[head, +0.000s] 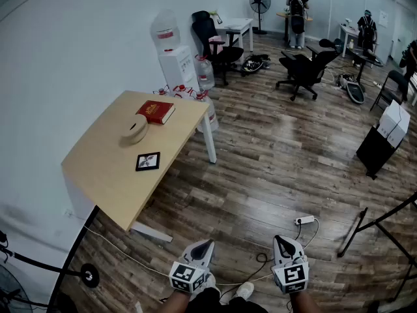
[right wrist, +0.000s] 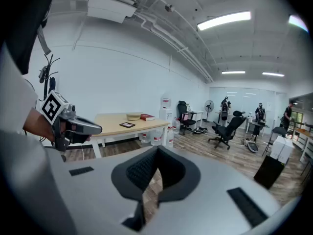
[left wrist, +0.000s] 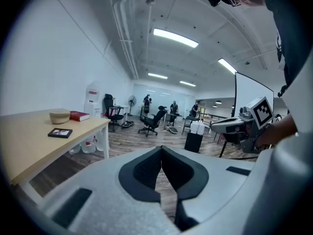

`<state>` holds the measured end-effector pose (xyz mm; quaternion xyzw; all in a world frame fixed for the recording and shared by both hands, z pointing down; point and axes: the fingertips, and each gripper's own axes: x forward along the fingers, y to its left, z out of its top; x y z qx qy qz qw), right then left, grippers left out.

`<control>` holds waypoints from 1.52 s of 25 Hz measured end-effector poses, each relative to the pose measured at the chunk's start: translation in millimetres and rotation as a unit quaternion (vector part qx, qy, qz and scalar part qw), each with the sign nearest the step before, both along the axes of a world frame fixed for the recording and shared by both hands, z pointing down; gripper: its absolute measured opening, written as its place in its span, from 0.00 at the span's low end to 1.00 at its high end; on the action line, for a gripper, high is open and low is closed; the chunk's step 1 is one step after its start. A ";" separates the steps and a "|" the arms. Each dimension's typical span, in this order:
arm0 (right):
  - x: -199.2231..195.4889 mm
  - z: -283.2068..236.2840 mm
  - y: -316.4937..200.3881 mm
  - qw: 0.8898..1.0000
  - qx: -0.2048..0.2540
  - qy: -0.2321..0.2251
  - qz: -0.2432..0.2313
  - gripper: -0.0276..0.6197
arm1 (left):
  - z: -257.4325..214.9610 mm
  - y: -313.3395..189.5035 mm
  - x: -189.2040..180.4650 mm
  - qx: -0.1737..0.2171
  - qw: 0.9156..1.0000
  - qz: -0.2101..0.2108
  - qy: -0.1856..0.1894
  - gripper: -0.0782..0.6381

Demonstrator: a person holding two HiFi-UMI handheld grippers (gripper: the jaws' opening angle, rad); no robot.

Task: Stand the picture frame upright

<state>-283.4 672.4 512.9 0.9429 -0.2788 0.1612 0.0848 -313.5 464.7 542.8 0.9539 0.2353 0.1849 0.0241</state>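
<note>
Picture frame (head: pixel 148 161) flat on table (head: pixel 98 178), before bowl (head: pixel 135 129) and book (head: pixel 155 111)

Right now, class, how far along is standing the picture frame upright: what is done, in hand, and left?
Done: nothing; the picture frame lies flat on the table. In hand: nothing; the left gripper and right gripper are shut and empty, away from the table. Left: approach, grip the frame, stand it up.

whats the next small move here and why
Probably step toward the table first: the picture frame lies flat on it, well out of reach, and the left claw and right claw are both shut and empty, held low over the floor.
</note>
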 end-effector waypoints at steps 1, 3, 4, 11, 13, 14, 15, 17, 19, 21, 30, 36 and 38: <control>-1.4 -3.5 -2.9 1.000 -0.003 0.002 -0.005 0.06 | -1.2 2.8 -2.8 -0.003 1.000 0.000 0.003 0.11; -5.2 -9.9 -7.9 1.000 -0.005 0.005 -0.014 0.06 | -5.2 7.0 -8.3 -0.008 1.000 -0.001 0.008 0.11; -7.7 -13.0 -10.4 1.000 -0.003 0.006 -0.016 0.06 | -9.0 7.7 -10.6 -0.012 1.000 -0.002 0.012 0.11; -15.9 -25.3 -38.4 0.999 0.014 0.009 -0.035 0.06 | -25.8 -11.7 -18.7 -0.016 0.999 -0.012 0.034 0.11; -13.1 -28.2 -51.4 0.999 0.034 0.008 -0.035 0.06 | -26.5 -23.7 -22.1 -0.013 0.999 -0.016 0.035 0.11; -11.4 -28.5 -60.1 0.998 0.046 0.007 -0.039 0.06 | -26.9 -31.2 -22.2 -0.012 0.999 -0.019 0.035 0.11; -10.0 -28.4 -69.6 0.997 0.057 0.007 -0.047 0.06 | -27.5 -38.9 -22.1 -0.012 0.999 -0.022 0.034 0.11; -7.6 -29.3 -89.2 0.996 0.069 0.008 -0.061 0.06 | -29.1 -53.4 -22.4 -0.012 0.999 -0.024 0.033 0.11; -4.6 -30.4 -110.2 0.995 0.079 0.002 -0.067 0.06 | -30.1 -69.4 -22.3 -0.012 0.999 -0.022 0.034 0.11; -1.9 -32.6 -134.9 0.992 0.103 -0.017 -0.073 0.06 | -30.9 -89.5 -19.8 -0.009 0.999 -0.021 0.039 0.11; 12.0 -32.9 -224.0 0.980 0.173 -0.066 -0.070 0.06 | -35.5 -190.0 -12.1 -0.014 0.997 -0.052 0.056 0.11; 27.5 -29.0 -258.4 0.982 0.154 -0.071 -0.080 0.06 | -25.8 -222.8 -4.9 -0.058 0.994 -0.085 0.039 0.11; 39.8 -26.3 -265.6 0.981 0.156 -0.076 -0.086 0.06 | -23.7 -222.9 4.5 -0.064 0.994 -0.085 0.036 0.11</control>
